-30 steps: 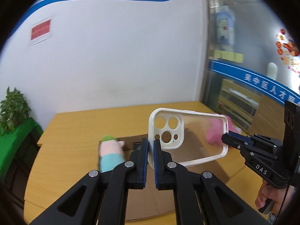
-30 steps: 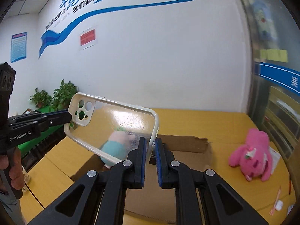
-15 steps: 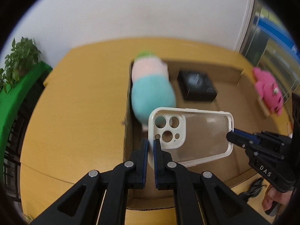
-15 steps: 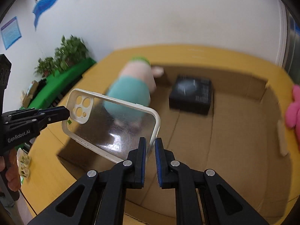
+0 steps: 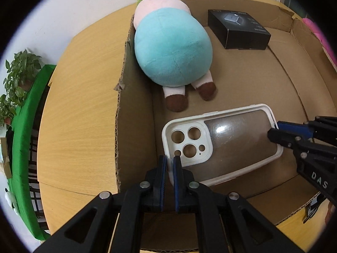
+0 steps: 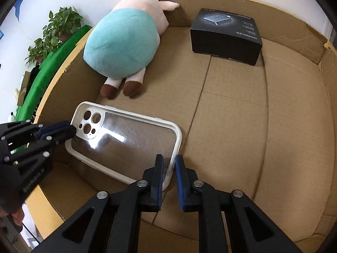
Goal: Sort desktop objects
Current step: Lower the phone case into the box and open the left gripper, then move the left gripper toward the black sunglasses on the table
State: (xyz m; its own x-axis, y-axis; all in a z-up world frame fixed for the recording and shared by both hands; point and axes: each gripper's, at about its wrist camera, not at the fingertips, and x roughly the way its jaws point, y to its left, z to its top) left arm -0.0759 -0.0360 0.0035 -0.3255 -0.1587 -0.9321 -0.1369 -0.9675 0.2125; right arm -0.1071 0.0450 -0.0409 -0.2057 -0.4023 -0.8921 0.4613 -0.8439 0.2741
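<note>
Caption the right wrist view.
Right gripper opening around phone case edge, inside cardboard box.

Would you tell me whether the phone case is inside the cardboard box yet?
Inside: the phone case sits low within the cardboard box walls.

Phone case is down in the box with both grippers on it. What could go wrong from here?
1. The right gripper is opening, its pads off the rim, while the left gripper is shut on the phone case at its camera corner: the freed end may swing or drop.
2. The case sits near the plush toy's feet and the cardboard box wall; it could nudge either.
</note>
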